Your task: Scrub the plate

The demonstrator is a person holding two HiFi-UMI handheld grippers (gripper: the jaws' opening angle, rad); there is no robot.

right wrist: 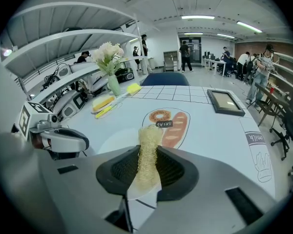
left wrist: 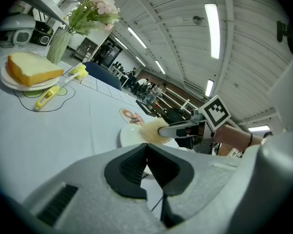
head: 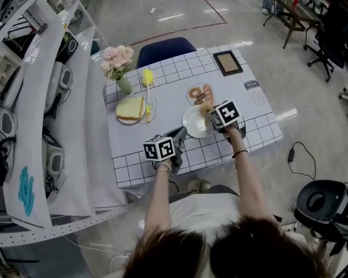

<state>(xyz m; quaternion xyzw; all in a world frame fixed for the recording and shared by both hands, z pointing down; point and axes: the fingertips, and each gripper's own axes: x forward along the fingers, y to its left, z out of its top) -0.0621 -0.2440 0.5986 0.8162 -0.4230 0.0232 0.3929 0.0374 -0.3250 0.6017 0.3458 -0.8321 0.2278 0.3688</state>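
A white plate point(head: 192, 125) point(left wrist: 130, 135) lies near the front of the checked table point(head: 255, 126). My left gripper point(head: 179, 134) point(left wrist: 146, 152) sits at the plate's near-left edge, and its jaws look shut on the rim, which they hide. My right gripper point(head: 212, 114) point(right wrist: 147, 172) is shut on a pale yellow fibrous scrubber point(head: 206, 109) point(right wrist: 149, 150). The scrubber point(left wrist: 155, 130) hangs over the plate's far-right part, held by the right gripper point(left wrist: 185, 129). Whether the scrubber touches the plate, I cannot tell. In the right gripper view the left gripper point(right wrist: 58, 140) shows at the left.
A slice of bread on a plate point(head: 130, 108) and a yellow brush point(head: 147, 88) lie at the table's left, by a vase of flowers point(head: 119, 65). A dark frame point(head: 228, 62) lies far right. A blue chair point(head: 165, 50) stands behind. Shelves point(head: 35, 114) run along the left.
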